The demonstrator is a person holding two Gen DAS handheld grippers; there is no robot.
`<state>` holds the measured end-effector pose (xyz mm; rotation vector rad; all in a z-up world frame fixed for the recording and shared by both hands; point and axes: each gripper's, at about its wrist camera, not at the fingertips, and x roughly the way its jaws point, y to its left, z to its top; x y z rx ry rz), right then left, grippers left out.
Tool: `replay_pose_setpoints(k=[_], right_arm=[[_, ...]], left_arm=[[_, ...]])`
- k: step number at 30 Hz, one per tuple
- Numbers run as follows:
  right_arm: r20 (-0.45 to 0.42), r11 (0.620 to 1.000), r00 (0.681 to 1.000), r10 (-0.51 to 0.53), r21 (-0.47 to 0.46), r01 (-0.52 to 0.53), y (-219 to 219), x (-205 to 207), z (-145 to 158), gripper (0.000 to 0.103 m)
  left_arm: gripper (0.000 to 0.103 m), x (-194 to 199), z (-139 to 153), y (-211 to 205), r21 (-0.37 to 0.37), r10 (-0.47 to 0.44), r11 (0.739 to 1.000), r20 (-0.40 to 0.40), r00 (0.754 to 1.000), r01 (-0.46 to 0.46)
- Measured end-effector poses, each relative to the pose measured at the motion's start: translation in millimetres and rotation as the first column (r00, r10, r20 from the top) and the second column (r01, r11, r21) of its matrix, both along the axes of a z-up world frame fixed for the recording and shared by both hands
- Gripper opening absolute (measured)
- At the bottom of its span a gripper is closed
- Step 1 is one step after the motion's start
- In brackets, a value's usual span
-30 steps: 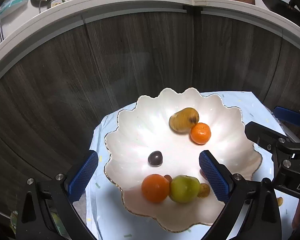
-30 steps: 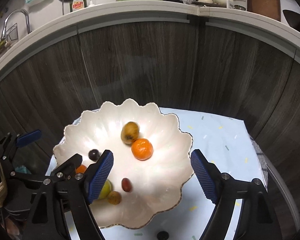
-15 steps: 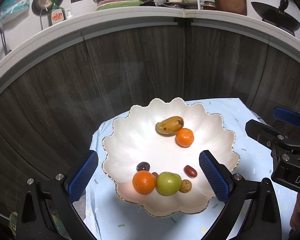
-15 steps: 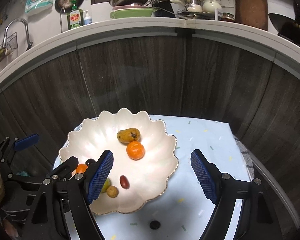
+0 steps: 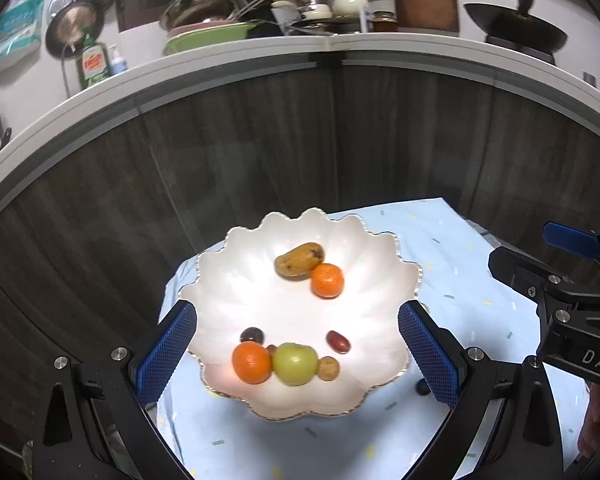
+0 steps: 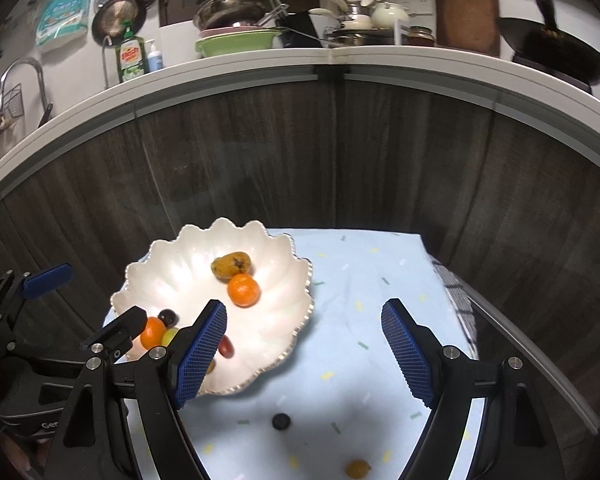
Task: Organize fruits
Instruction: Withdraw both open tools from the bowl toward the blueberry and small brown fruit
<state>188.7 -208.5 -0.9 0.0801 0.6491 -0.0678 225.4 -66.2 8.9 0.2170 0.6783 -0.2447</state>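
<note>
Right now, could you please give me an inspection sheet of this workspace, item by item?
Surface: small table under a light blue speckled cloth, set against dark wood cabinet fronts.
Job's things: white scalloped bowl holds a mango, two oranges, a green fruit, a red date, a dark plum and a small brown fruit. Still on the cloth: a dark fruit and a small yellow fruit.
Clutter: nothing seen on the table besides fruit.
Grippers: left gripper open, empty; right gripper open, empty.
Cables: nothing seen.
Surroundings: counter behind with dish soap, pots, green basin, wok, cutting board.
</note>
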Motion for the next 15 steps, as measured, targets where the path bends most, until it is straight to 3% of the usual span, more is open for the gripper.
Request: replay_pose_setpoints(k=[15], right_arm=[[-0.003,0.995,0.995,-0.100,0.007,0.100,-31,-42,-7,0.080]], left_arm=[[0.103,-26,-7,-35,0.007,-0.099,0.995,-0.009,0.995,0.099]])
